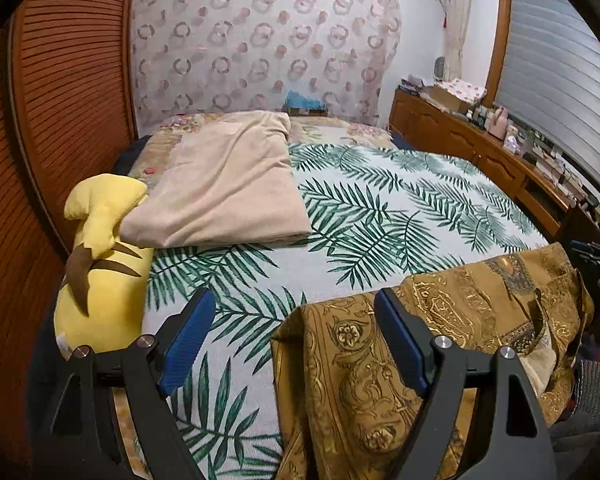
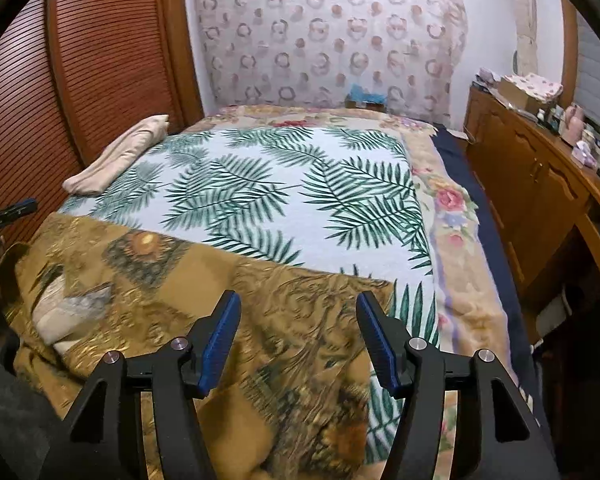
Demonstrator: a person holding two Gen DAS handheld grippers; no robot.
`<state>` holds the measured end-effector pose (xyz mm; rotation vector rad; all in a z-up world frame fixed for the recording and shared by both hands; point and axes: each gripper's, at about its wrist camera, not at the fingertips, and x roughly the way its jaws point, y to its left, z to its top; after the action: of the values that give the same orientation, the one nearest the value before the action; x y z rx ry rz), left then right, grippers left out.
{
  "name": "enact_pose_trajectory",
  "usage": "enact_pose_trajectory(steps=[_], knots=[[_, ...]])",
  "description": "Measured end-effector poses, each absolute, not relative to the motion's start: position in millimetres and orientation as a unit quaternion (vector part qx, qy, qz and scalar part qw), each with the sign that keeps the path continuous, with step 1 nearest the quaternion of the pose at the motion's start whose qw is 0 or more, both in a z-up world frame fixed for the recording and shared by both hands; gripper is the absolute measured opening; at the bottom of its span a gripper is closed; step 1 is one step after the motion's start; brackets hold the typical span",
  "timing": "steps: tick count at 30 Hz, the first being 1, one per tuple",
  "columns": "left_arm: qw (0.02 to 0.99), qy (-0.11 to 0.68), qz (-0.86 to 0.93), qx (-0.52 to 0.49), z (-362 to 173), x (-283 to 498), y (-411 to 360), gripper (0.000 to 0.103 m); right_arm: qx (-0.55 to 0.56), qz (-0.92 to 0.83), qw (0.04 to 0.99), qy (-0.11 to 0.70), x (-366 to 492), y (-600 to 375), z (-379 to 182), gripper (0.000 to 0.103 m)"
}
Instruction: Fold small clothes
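While both grippers are held spread and released, with nothing pinched between their pads, a single gold-patterned garment (image 2: 204, 300) is seen laid across the near edge of the bed (image 2: 456, 264). In the left wrist view it is found under and to the right of the left gripper (image 1: 296, 316), whose right pad stands over its near left corner. In the right wrist view it is spread beneath and to the left of the right gripper (image 2: 298, 320). Its long axis is run crosswise to both grippers, along the bed's near edge. One leaf-print blanket (image 1: 380, 208) is spread under it. One folded beige cloth (image 1: 228, 184) is seen ahead and left of the left gripper, and one yellow plush toy (image 1: 100, 272) just left of it.
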<state>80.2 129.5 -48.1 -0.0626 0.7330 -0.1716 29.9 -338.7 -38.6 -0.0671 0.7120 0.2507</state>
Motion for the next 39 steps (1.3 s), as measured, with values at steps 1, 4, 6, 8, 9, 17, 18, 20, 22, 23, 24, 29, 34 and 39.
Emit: enact_pose_trajectory(steps=[1,4,6,8,9,17,18,20,22,23,24,29,34,39], knots=[[0.928,0.362,-0.086,-0.029,-50,83,129,0.082,-0.035,0.116,0.929,0.35,35,-340,-41,0.063],[0.919,0.382,-0.093,-0.032,-61,92,131,0.08,-0.042,0.093,0.929,0.357,47,-342,-49,0.065],[0.911,0.398,-0.098,-0.039,-69,97,133,0.071,-0.035,0.086,0.925,0.369,56,-344,-57,0.066],[0.906,0.408,-0.1,-0.046,-75,100,135,0.065,-0.027,0.084,0.921,0.38,63,-347,-63,0.066],[0.904,0.411,-0.103,-0.048,-77,100,136,0.063,-0.024,0.085,0.919,0.383,66,-349,-65,0.066],[0.892,0.431,-0.129,-0.039,-89,102,126,0.057,0.004,0.099,0.915,0.391,78,-358,-75,0.07],[0.891,0.434,-0.132,-0.033,-90,102,123,0.056,0.003,0.1,0.915,0.391,78,-358,-74,0.07],[0.891,0.434,-0.133,-0.019,-91,102,117,0.047,0.001,0.104,0.914,0.392,76,-358,-74,0.07],[0.891,0.432,-0.141,-0.013,-90,101,114,0.028,-0.002,0.118,0.912,0.393,75,-353,-75,0.07],[0.89,0.432,-0.143,-0.012,-90,101,113,0.024,-0.01,0.124,0.911,0.394,74,-350,-76,0.07],[0.891,0.43,-0.147,-0.012,-89,100,111,0.015,-0.019,0.128,0.909,0.395,73,-346,-76,0.068],[0.901,0.404,-0.155,-0.017,-73,88,105,0.006,-0.044,0.154,0.904,0.396,66,-333,-74,0.011],[0.923,0.343,-0.172,-0.039,-36,55,105,0.005,-0.013,0.172,0.918,0.358,42,-340,-58,0.006],[0.944,0.273,-0.178,-0.056,9,13,107,0.005,-0.006,0.174,0.942,0.286,-6,-348,-11,0.006]])
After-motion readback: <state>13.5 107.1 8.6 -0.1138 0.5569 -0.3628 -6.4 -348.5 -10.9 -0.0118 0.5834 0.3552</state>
